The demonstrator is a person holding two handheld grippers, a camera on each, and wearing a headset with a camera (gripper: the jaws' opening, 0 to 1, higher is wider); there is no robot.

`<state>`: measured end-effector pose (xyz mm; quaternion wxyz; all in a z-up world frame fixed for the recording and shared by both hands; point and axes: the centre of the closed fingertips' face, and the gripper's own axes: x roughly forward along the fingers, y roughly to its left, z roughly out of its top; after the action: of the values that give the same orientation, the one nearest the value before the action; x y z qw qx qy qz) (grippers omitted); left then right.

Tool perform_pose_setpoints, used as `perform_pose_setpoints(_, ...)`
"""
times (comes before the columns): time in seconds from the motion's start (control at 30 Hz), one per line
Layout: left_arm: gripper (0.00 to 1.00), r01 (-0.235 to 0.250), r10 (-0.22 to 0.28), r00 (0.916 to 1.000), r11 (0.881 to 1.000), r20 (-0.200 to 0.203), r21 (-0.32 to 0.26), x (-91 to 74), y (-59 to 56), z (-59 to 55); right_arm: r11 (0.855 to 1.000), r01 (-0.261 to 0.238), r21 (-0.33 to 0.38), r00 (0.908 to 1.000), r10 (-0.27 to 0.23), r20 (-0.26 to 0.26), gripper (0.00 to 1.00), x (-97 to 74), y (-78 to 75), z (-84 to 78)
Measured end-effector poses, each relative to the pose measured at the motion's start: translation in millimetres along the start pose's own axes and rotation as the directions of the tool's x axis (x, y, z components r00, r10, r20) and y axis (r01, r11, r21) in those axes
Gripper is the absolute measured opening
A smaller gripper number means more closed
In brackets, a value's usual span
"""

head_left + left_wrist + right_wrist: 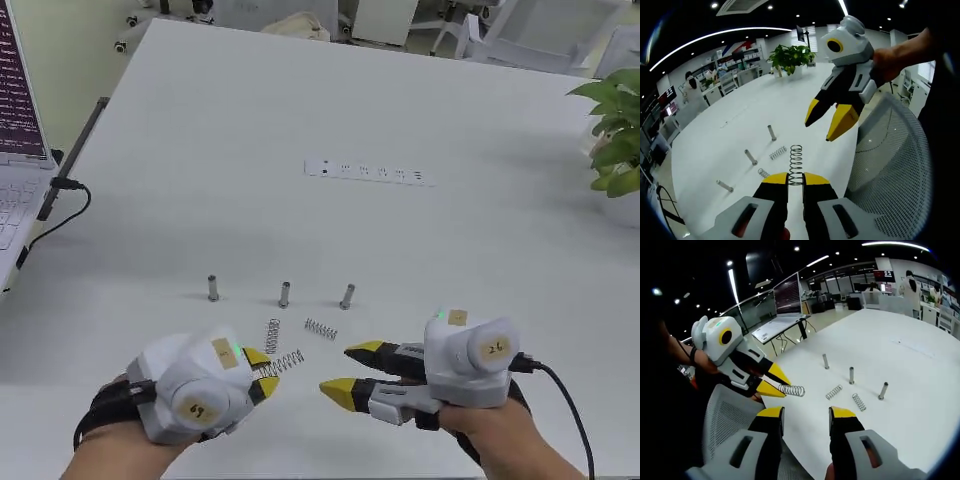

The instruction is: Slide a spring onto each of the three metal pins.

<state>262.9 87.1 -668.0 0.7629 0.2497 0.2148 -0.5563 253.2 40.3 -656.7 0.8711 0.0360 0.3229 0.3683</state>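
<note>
Since left gripper (795,176) pinches one spring (796,155) and right gripper (805,414) gapes, line its bore squarely over the lower-centre leftmost pin (213,288).

Overhead, roughly opposed pair; common pins (284,293)

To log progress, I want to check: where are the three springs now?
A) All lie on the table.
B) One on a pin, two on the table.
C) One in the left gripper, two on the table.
C: the left gripper is shut on one spring, and two springs lie on the table beside the bare pins.
</note>
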Motion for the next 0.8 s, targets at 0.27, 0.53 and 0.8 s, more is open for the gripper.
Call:
perform_pose_setpoints(0.27,0.03,0.056,-0.057,0.9983,0.996,0.013,0.065,3.7,-21.2,10.5,0.998,-0.048,0.038,0.9988,0.047,0.009,0.29,2.9,8.8,-3.1)
perform_pose_setpoints(0.53,0.03,0.088,-0.091,0.9956,0.990,0.021,0.108,3.8,-31.6,16.7,0.993,-0.101,0.062,0.9948,0.101,-0.002,0.23,5.1,19.0,-9.5)
perform_pose_setpoints(0.8,0.03,0.125,-0.128,0.9918,0.983,0.010,0.136,5.1,-37.4,14.7,0.985,-0.146,0.091,0.9891,0.147,-0.005,0.17,4.0,27.3,-12.3)
